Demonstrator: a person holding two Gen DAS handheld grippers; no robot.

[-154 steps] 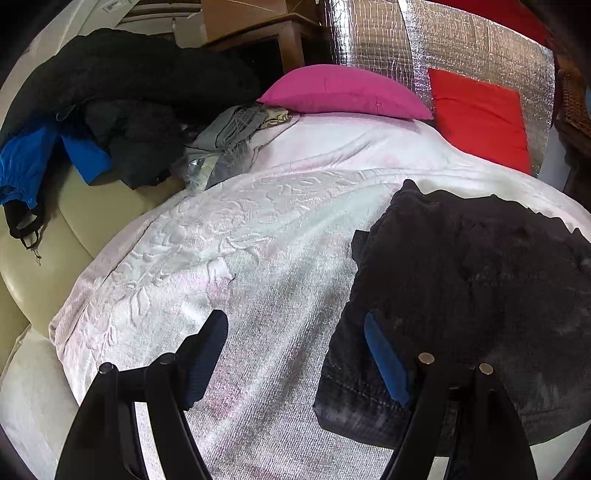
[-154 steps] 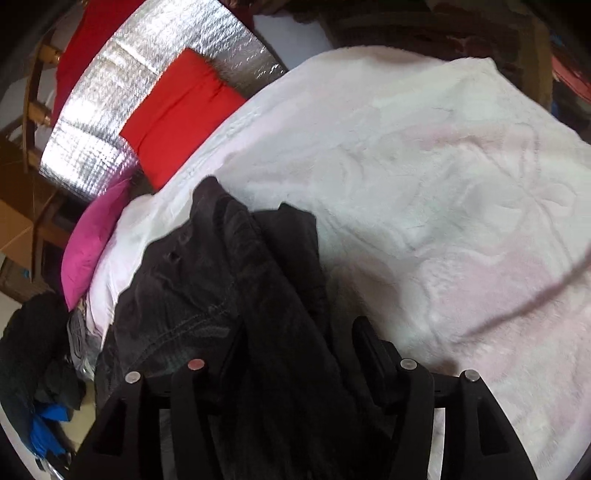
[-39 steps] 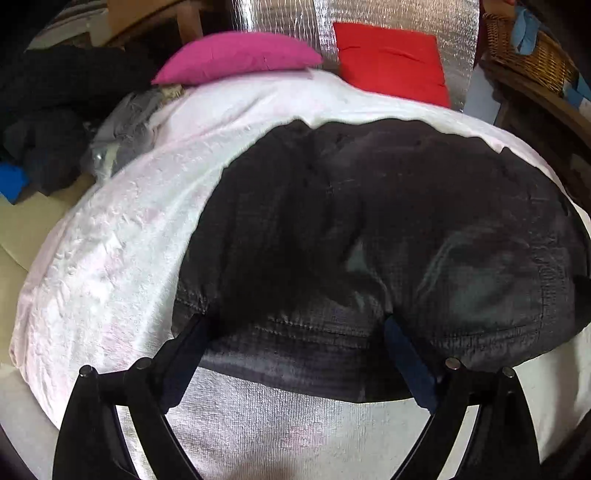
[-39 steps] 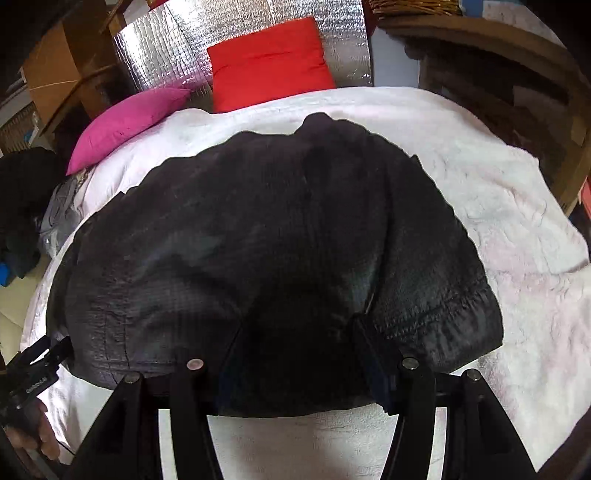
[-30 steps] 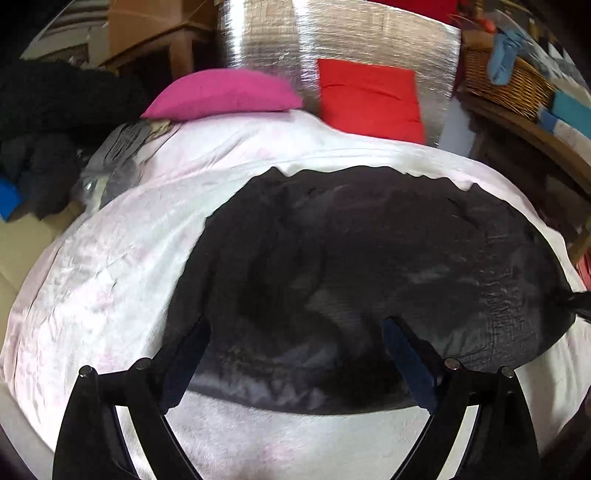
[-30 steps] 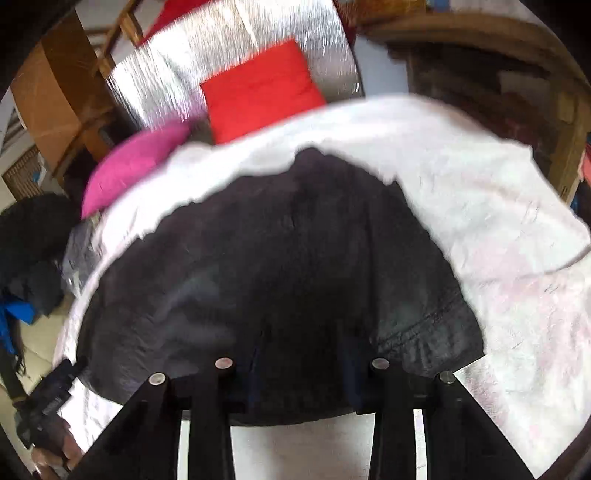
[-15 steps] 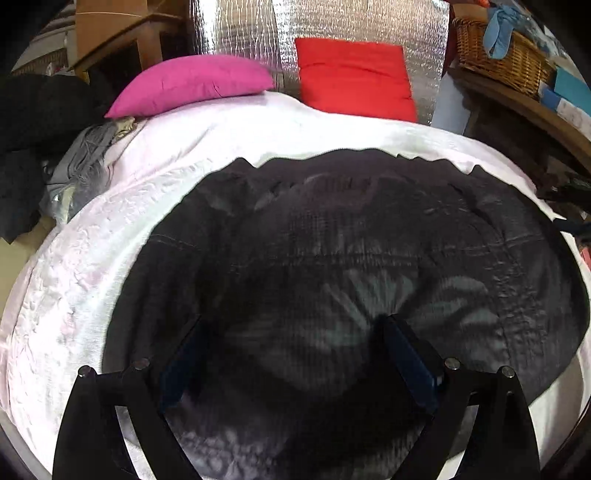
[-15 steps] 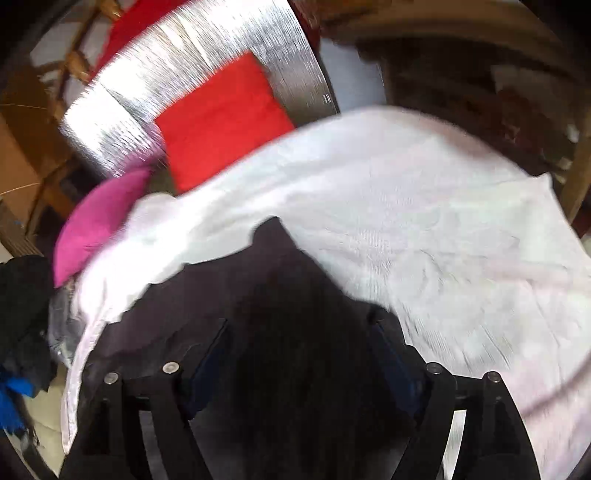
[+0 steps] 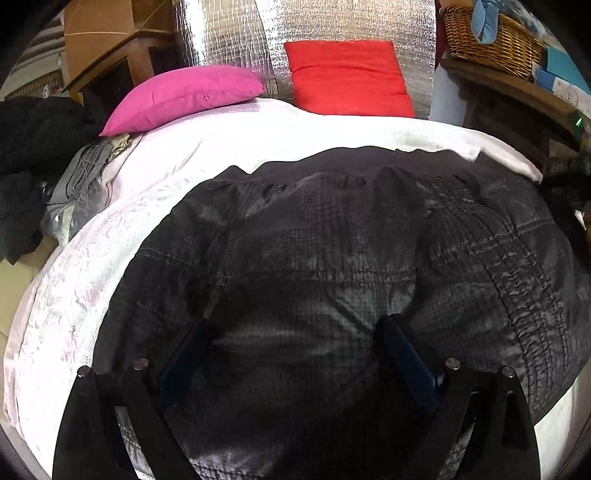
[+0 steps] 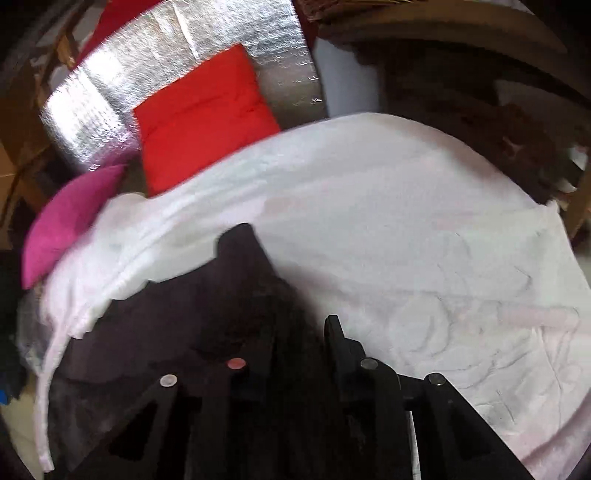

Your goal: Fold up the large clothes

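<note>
Your left gripper (image 9: 295,354) stands with its jaws spread wide over the dark jacket (image 9: 351,266) – fabric lies under and between the blue pads (image 9: 406,354), but neither pad presses on it, so nothing is grasped there. Your right gripper (image 10: 295,343) is closing, its jaws narrow; dark cloth of the jacket (image 10: 229,302) sits between and beneath them, though blur keeps you from telling whether the fingers (image 10: 334,332) have pinched it. The jacket lies spread across the white blanket (image 9: 110,236), its far hem running side to side below the cushions and its near part reaching under your left fingers. In the right wrist view one dark corner points toward the red cushion (image 10: 199,118), with a broad stretch of bare blanket (image 10: 424,240) on the right of that view. At the head sit the pink cushion (image 9: 184,96) and red cushion (image 9: 347,77) against a silver foil panel (image 9: 306,26); a pile of grey and black clothes (image 9: 70,181) crowds the left edge, a wicker basket (image 9: 487,40) stands on a wooden shelf at right. Against half a second ago, the jacket fills about the same area in the left view – the right jaws have narrowed sharply since then
</note>
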